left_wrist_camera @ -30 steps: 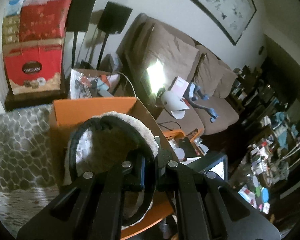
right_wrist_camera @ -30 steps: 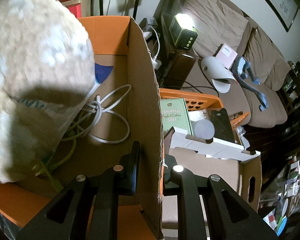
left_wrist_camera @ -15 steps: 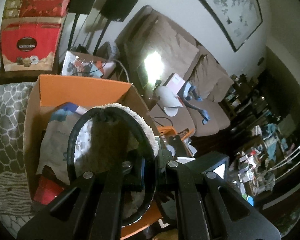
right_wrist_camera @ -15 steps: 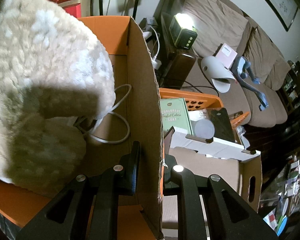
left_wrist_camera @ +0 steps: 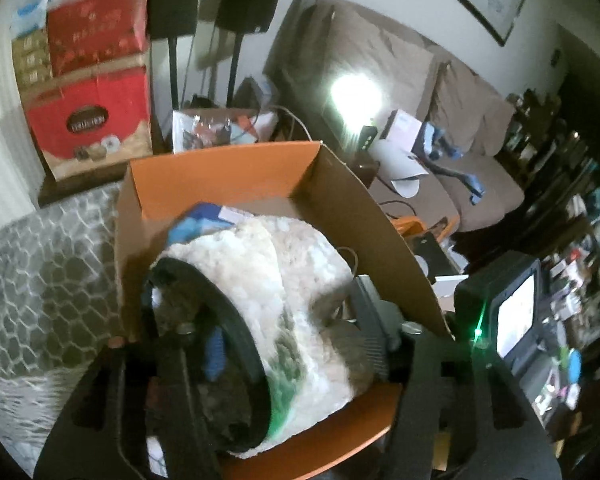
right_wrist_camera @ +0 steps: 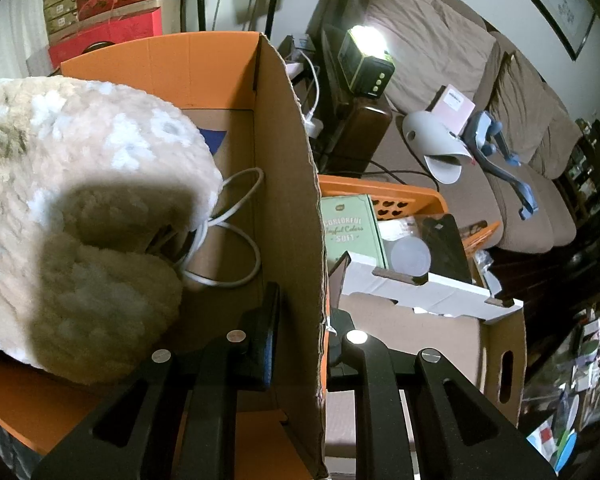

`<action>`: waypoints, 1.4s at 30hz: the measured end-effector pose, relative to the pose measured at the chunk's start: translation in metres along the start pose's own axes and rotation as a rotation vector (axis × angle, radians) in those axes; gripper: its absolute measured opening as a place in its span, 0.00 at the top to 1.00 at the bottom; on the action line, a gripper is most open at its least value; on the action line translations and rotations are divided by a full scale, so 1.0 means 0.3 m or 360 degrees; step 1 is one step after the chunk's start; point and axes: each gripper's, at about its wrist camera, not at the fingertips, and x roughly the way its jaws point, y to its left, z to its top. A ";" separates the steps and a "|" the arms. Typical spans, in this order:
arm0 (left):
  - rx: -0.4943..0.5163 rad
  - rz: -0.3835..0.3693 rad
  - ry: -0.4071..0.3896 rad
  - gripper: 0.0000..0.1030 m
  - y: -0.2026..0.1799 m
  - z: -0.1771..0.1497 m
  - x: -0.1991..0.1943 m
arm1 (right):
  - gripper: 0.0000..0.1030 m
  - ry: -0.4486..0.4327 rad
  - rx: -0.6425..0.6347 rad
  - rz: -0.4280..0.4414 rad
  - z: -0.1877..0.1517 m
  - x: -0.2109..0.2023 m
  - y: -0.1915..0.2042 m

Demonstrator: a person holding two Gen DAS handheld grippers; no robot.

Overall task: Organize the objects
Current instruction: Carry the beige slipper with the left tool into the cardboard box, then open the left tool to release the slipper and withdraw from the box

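Two grippers work at one orange cardboard box (left_wrist_camera: 236,184). Its right wall (right_wrist_camera: 292,216) stands upright as a thin raw edge, and the right gripper (right_wrist_camera: 300,328) straddles that edge, one finger inside the box and one outside, closed tight onto the cardboard. Just beyond that wall sit an orange basket (right_wrist_camera: 404,200) with a green book (right_wrist_camera: 350,232) and a white-rimmed carton (right_wrist_camera: 428,292), so the outside finger has little room to its right. Inside the box, a fluffy cream slipper (right_wrist_camera: 80,216) fills most of the near left part and lies over a white cable (right_wrist_camera: 236,240) coiled on the floor of the box; some bare cardboard shows between slipper and right wall. In the left wrist view the left gripper (left_wrist_camera: 284,344) reaches down into the box from the near side, its fingers spread wide on either side of the slipper (left_wrist_camera: 284,280); whether either finger presses on it, I cannot tell, as the picture is blurred. The slipper's dark sole (left_wrist_camera: 228,328) faces the left finger. A blue packet (left_wrist_camera: 204,220) lies past the slipper toward the far wall. A patterned grey cover (left_wrist_camera: 48,280) spreads left of the box.
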 end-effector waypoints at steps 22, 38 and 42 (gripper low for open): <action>0.0080 0.0130 -0.0164 0.11 0.093 0.076 -0.198 | 0.85 0.0000 0.0005 0.0009 -0.002 -0.002 0.011; 0.0076 0.0361 -0.0214 0.00 0.228 -0.048 -0.268 | 0.76 -0.0030 0.0037 0.0024 -0.005 -0.016 0.017; 0.0043 0.0367 -0.0234 0.00 0.260 -0.079 -0.292 | 0.52 -0.0072 0.0031 -0.0001 -0.010 -0.036 0.014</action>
